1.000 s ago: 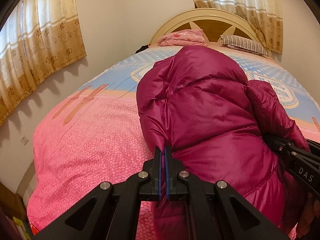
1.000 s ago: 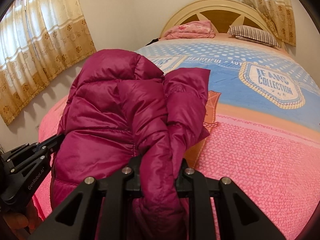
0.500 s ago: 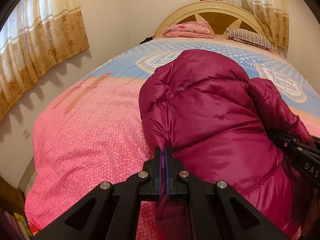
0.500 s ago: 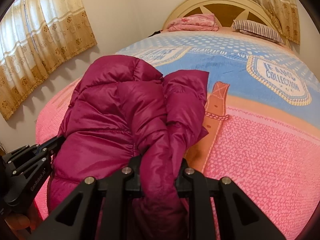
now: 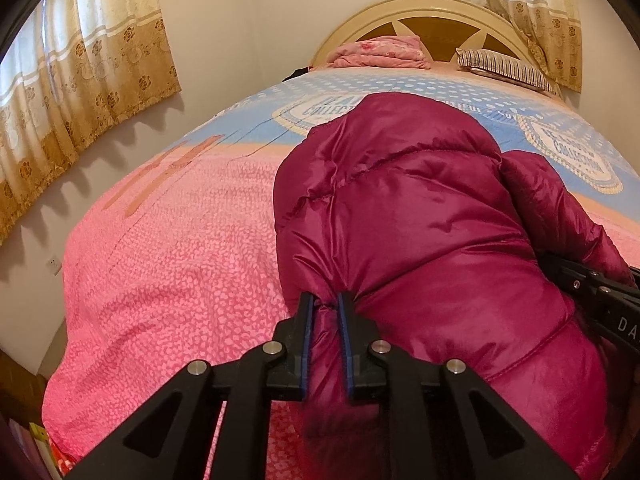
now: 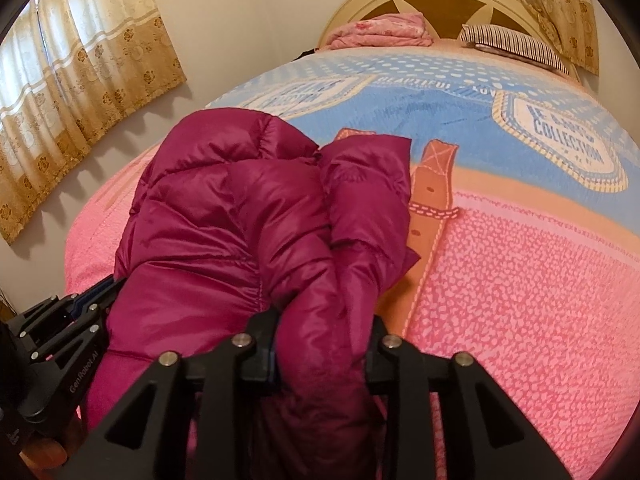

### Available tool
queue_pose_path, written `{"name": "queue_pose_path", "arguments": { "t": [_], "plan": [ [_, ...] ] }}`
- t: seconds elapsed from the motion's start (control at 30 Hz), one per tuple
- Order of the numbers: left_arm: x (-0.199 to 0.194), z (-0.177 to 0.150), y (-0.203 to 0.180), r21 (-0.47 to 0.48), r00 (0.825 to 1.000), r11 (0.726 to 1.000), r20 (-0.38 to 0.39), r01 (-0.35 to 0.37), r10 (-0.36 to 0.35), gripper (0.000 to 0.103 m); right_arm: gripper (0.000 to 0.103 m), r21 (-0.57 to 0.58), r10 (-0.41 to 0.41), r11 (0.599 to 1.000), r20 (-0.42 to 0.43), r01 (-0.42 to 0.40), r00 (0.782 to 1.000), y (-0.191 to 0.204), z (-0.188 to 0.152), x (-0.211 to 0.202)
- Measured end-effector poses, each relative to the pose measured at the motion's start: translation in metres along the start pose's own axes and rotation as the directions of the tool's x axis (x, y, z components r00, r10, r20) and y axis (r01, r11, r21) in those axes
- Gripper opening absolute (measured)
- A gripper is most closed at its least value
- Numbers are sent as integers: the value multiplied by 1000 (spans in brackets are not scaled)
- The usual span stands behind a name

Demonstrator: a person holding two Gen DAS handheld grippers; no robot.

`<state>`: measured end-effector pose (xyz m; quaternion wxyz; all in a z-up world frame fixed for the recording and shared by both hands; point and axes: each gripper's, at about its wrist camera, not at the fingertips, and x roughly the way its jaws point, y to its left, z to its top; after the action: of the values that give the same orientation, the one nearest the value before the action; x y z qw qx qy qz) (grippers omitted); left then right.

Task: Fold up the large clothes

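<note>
A shiny magenta puffer jacket (image 5: 420, 216) lies folded on the bed, its near hem hanging toward me. My left gripper (image 5: 324, 304) has its jaws slightly apart with a pinch of jacket fabric between the blue pads. My right gripper (image 6: 324, 320) is shut on a thick bunch of the jacket (image 6: 240, 216), near a folded sleeve (image 6: 368, 184). Each gripper shows at the edge of the other's view: the right one (image 5: 592, 292) at the jacket's right side, the left one (image 6: 80, 312) at its left side.
The bed (image 5: 160, 264) has a pink and blue printed blanket. A folded pink quilt (image 5: 380, 52) and a striped pillow (image 5: 504, 68) lie by the cream headboard (image 5: 420, 8). Curtains (image 5: 80, 80) hang on the left wall. Books (image 5: 40, 448) show at lower left.
Both grippers pulled back toward the foot of the bed, drawing the jacket along. The left jaws, tightly shut before, have parted a little around the fabric.
</note>
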<state>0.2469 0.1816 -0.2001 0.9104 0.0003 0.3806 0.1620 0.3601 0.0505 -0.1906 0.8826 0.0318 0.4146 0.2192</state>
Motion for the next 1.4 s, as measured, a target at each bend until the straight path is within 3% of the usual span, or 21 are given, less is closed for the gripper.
{"name": "queue_pose_path", "arguments": {
  "t": [0.1, 0.27, 0.3, 0.83, 0.93, 1.0, 1.07, 1.17, 1.4],
  "plan": [
    [1, -1, 0, -7, 1000, 1000, 0, -9, 9, 19, 38, 14, 2, 1000, 2, -2, 1000, -3, -2, 1],
    [2, -1, 10, -59, 999, 998, -2, -33, 33, 50, 39, 19, 5, 1000, 2, -5, 1000, -4, -2, 2],
    [3, -1, 14, -72, 1000, 997, -3, -30, 30, 52, 39, 19, 6, 1000, 2, -6, 1000, -5, -2, 3],
    [5, -1, 19, -84, 1000, 996, -16, -12, 11, 55, 43, 15, -6, 1000, -14, 7, 1000, -5, -2, 5],
    [-10, 5, 28, -98, 1000, 995, -11, 15, -16, 56, 48, 4, -27, 1000, -4, 27, 1000, -1, 2, -9],
    [-34, 9, 34, -105, 999, 994, 39, 16, -12, 56, 64, 0, -23, 1000, 27, 23, 999, 3, 3, -26],
    [-59, 13, 39, -97, 996, 995, 93, 20, -11, 63, 69, -10, -20, 1000, 74, 21, 997, 10, 4, -46],
    [-96, 15, 48, -94, 986, 995, 166, 17, -1, 73, 69, -36, -24, 999, 129, 29, 991, 24, 2, -78],
    [-163, 14, 73, -122, 961, 992, 275, 31, 3, 80, 74, -79, -14, 996, 226, 33, 974, 53, -9, -138]
  ]
}}
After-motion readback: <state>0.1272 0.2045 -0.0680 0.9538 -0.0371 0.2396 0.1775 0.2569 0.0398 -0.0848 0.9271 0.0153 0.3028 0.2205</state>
